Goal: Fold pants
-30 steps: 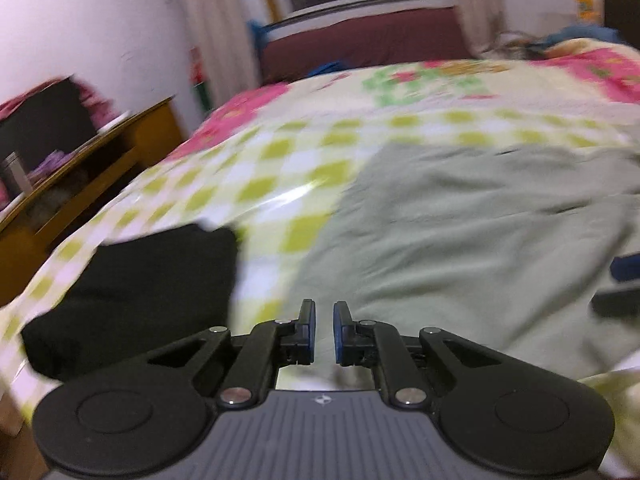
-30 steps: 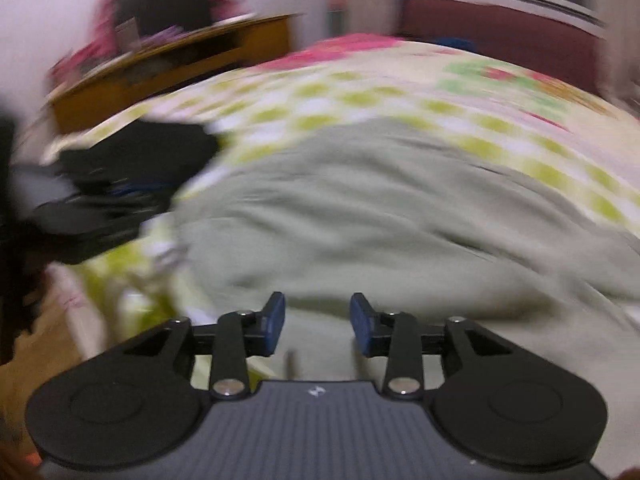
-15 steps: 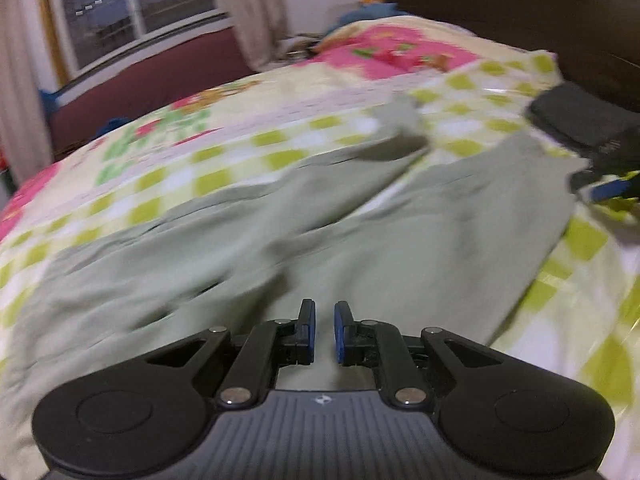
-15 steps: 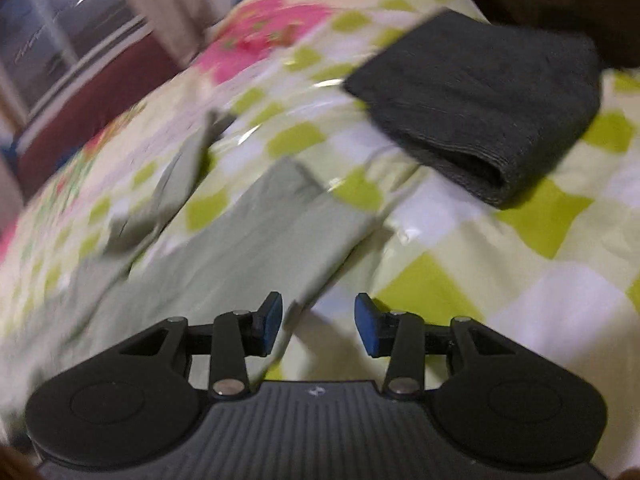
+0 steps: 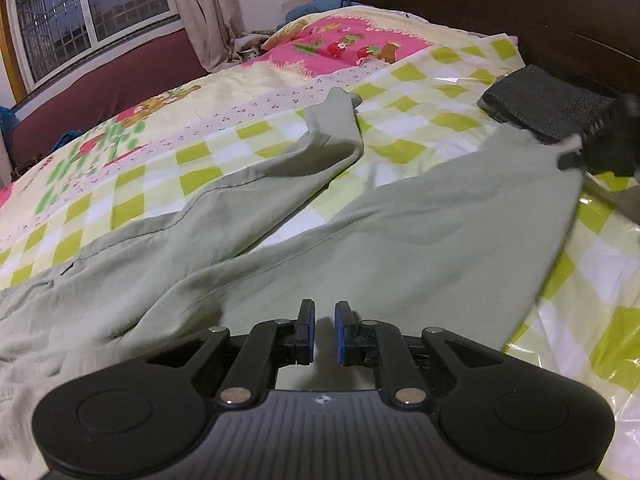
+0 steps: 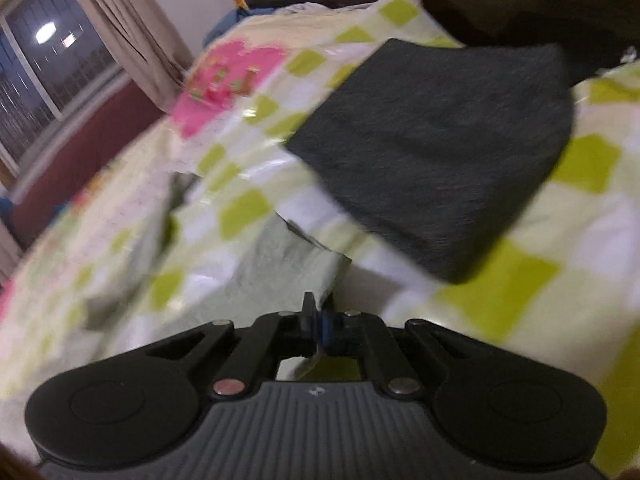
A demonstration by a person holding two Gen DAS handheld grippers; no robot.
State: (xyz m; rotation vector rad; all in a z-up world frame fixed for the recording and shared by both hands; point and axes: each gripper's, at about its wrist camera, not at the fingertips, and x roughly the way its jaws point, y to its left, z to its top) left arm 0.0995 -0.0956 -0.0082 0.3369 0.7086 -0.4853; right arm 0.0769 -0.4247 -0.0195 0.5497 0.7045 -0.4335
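Pale green pants (image 5: 360, 240) lie spread on the checked bedspread, two legs reaching away from me. My left gripper (image 5: 322, 332) hovers over the nearer leg, its jaws a narrow gap apart with nothing between them. My right gripper (image 6: 318, 322) is shut on the hem of the pants leg (image 6: 288, 256). It also shows in the left wrist view (image 5: 600, 148) as a blurred dark shape at the far end of that leg. The other leg (image 5: 320, 148) lies folded over near its end.
A folded dark grey garment (image 6: 440, 152) lies just beyond the held hem, also in the left wrist view (image 5: 544, 100). A dark headboard (image 5: 520, 12) stands behind it. A pink pillow (image 5: 348, 44) and a window (image 5: 80, 12) are at the far side.
Both grippers swung from the waist end to the leg end. My right gripper, open half a second ago, has closed on the leg hem. My left gripper's gap stays narrow.
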